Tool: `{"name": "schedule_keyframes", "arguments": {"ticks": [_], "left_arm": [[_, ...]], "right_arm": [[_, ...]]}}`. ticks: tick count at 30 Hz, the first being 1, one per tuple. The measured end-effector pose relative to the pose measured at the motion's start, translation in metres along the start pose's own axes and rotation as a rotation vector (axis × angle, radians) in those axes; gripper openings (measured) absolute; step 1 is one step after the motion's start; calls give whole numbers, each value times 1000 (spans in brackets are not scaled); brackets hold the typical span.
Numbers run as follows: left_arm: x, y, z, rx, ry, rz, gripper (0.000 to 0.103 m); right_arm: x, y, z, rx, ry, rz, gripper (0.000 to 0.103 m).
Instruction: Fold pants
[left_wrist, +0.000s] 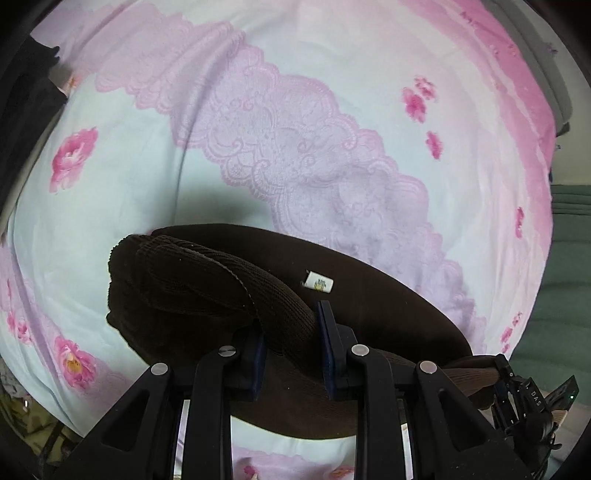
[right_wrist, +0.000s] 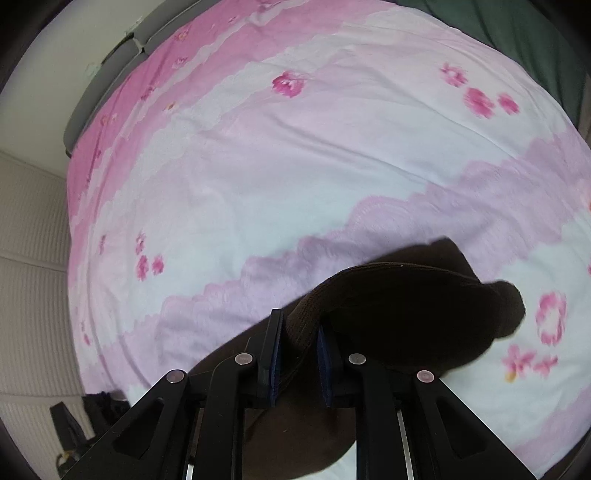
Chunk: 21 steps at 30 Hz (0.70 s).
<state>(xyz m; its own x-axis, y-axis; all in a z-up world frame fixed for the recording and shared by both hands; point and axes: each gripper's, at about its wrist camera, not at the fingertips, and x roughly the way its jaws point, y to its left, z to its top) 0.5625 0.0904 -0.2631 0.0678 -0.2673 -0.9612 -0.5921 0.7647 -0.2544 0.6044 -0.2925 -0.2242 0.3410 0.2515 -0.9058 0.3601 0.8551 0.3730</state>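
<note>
Dark brown pants (left_wrist: 369, 306) lie on a pink and pale floral bedsheet (left_wrist: 295, 147). My left gripper (left_wrist: 291, 332) is shut on the ribbed waistband (left_wrist: 207, 288), which is lifted and bunched above the flat fabric. A small white label (left_wrist: 319, 283) shows on the pants. The other gripper (left_wrist: 517, 384) shows at the lower right, holding the same fabric. In the right wrist view my right gripper (right_wrist: 299, 339) is shut on the ribbed edge of the pants (right_wrist: 406, 314), lifted over the bedsheet (right_wrist: 295, 184).
A green blanket (left_wrist: 569, 277) lies past the sheet's right edge. Dark clothing (left_wrist: 26, 92) sits at the left. A grey bed edge (right_wrist: 103, 88) and a pale wall (right_wrist: 29, 240) show in the right wrist view.
</note>
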Motion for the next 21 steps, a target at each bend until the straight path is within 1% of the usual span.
{"name": "schedule_keyframes", "arguments": {"ticks": [2, 4, 5, 6, 7, 8, 9, 10, 11, 12, 14, 16, 17, 19, 21], "left_arm": [[7, -2, 6, -6, 31, 4, 29], [8, -6, 10, 14, 47, 12, 31], [7, -8, 11, 27, 51, 19, 32], [6, -10, 12, 38, 56, 20, 38], [5, -12, 13, 49, 58, 12, 44], [1, -15, 13, 72, 49, -14, 60], [-4, -17, 13, 87, 31, -26, 69], [-10, -21, 12, 109, 2, -31, 70], [-17, -26, 11, 142, -29, -23, 72], [-24, -33, 10, 184, -55, -7, 72], [-34, -42, 8, 246, -78, -11, 72], [-45, -51, 0, 337, -111, 6, 72], [-53, -56, -9, 412, -154, 18, 72], [-65, -60, -26, 522, -217, 44, 72], [-73, -58, -53, 648, -272, 76, 72]], "right_arm": [[10, 2, 5, -1, 13, -12, 19], [17, 1, 9, -5, 16, -32, 19], [19, 0, 11, -6, 14, -31, 25], [20, 0, 11, -8, 13, -32, 30], [20, 0, 13, -12, 7, -41, 43], [18, 0, 13, -20, -3, -47, 50], [13, -1, 14, -34, -26, -51, 59], [9, -1, 14, -45, -46, -53, 65], [4, -1, 15, -56, -60, -59, 68], [-1, -1, 14, -68, -70, -66, 68], [-10, -2, 13, -93, -75, -53, 68], [-21, -5, 8, -120, -91, -48, 68], [-27, -7, 4, -137, -100, -52, 68], [-42, -12, -5, -175, -134, -63, 68], [-57, -21, -17, -210, -168, -74, 68]]}}
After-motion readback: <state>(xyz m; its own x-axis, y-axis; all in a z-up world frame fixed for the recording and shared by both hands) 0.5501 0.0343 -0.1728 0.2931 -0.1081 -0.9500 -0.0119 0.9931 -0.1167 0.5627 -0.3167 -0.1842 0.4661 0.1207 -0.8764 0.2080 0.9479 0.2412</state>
